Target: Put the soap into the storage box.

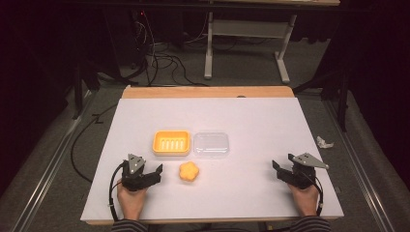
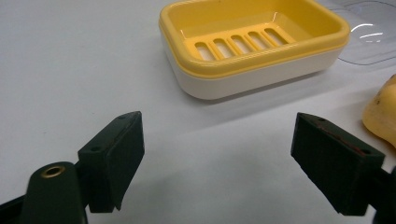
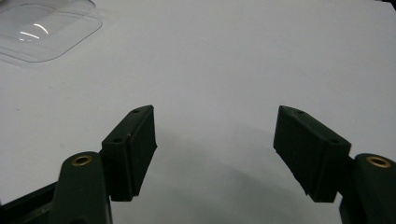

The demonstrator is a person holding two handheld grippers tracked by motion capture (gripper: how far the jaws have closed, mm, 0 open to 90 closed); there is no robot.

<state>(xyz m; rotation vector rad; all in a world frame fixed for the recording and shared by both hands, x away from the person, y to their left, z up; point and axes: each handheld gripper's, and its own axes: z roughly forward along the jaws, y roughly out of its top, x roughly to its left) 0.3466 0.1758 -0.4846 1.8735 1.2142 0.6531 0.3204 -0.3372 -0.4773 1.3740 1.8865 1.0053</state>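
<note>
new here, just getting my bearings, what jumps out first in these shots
The yellow soap dish stands mid-table, empty, with a clear lid lying right beside it. Just in front sits a small yellow flower-shaped soap. The left tongs and right tongs rest open near the front edge, one at each side.

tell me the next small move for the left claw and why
Probably ease the left claw toward the yellow soap and straddle it. Its jaws stand open and hold nothing, the soap lies loose on the table just beside them, and the yellow soap dish behind it sits open, its clear lid alongside.
</note>
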